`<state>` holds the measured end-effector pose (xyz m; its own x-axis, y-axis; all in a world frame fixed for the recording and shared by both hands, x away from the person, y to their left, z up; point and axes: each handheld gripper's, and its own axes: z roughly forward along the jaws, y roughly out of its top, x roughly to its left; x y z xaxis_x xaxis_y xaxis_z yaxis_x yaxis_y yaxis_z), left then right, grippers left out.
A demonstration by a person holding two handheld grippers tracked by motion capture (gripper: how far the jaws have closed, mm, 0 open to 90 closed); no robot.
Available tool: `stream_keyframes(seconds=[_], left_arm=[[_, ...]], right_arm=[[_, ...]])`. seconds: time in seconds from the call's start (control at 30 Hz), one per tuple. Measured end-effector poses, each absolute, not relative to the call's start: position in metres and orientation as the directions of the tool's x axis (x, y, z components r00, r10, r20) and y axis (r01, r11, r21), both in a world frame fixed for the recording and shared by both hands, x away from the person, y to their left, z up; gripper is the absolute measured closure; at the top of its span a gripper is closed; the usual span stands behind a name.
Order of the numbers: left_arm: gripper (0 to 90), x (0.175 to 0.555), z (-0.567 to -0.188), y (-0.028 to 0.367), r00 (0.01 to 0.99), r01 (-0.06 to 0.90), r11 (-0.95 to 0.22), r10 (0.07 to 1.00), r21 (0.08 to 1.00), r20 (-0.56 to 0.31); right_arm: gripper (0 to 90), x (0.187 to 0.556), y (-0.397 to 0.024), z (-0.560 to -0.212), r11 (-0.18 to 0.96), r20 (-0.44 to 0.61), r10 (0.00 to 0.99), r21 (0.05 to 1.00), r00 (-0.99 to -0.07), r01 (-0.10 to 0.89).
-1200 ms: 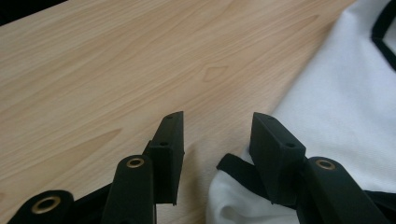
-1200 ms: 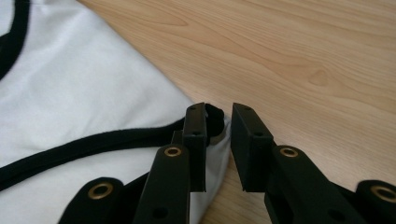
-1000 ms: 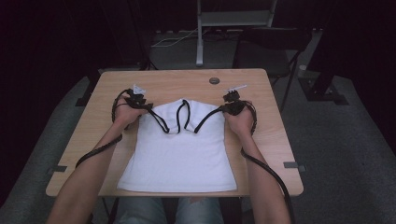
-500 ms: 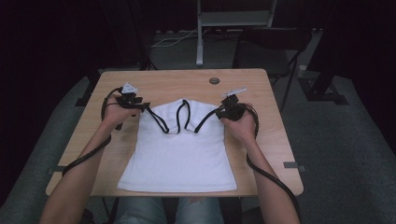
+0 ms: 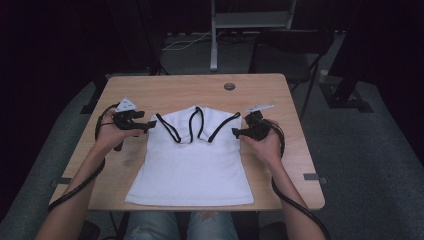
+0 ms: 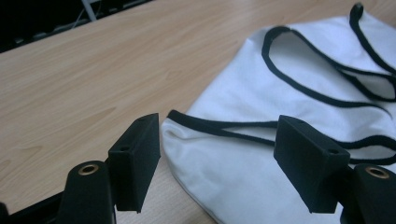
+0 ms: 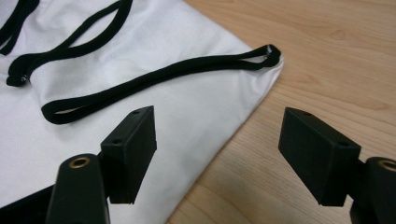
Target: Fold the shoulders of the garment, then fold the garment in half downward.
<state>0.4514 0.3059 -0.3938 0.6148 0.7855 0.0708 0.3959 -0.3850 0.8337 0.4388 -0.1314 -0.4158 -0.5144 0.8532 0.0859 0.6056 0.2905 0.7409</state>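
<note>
Garment: a white sleeveless cloth top with black-trimmed straps (image 5: pixel 192 160) lay flat on the light wooden table (image 5: pixel 170 90), its hem toward the person's edge and its straps toward the far side.
Straps: the black trim (image 6: pixel 322 93) looped across the top's upper end; in the right gripper view one strap (image 7: pixel 154 77) ran out to the cloth's corner, where it ended in a small loop.
Left gripper: the black two-jaw tool (image 5: pixel 146 126) hovered just beside the top's left shoulder corner, held in the person's left hand (image 5: pixel 111 135). Its jaws stood wide apart and had just been opening, with the cloth's corner lying beneath the gap between them and neither pad pressing on it.
Right gripper: the matching black tool (image 5: pixel 236 132) sat near the top's right shoulder corner, in the person's right hand (image 5: pixel 265 145). Its jaws were likewise spread and had just been opening; the cloth's edge lay below the left jaw and bare wood below the right, with nothing clamped.
Cables: a black cable (image 5: pixel 75 187) trailed from each gripper back along the forearms toward the table's near edge.
Elsewhere on the table: a small dark round disc (image 5: pixel 229 86) rested near the far edge, well apart from the top.
</note>
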Motion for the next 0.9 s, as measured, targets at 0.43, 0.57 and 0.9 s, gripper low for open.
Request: stream_keyframes(seconds=[0.43, 0.57, 0.9], left_arm=[[31.5, 0.445, -0.39, 0.315, 0.595, 0.389, -0.39, 0.798, 0.835, 0.096], [31.5, 0.446, -0.391, 0.314, 0.597, 0.391, -0.394, 0.796, 0.832, 0.097], [31.5, 0.466, -0.394, 0.317, 0.582, 0.435, -0.383, 0.81, 0.815, 0.07]], right_arm=[[22.1, 0.437, -0.143, -0.411, 0.257, 0.1, 0.867, 0.75, -0.488, 0.61], [21.9, 0.436, -0.144, -0.41, 0.254, 0.1, 0.869, 0.751, -0.485, 0.61], [20.3, 0.451, -0.147, -0.407, 0.249, 0.118, 0.87, 0.733, -0.479, 0.633]])
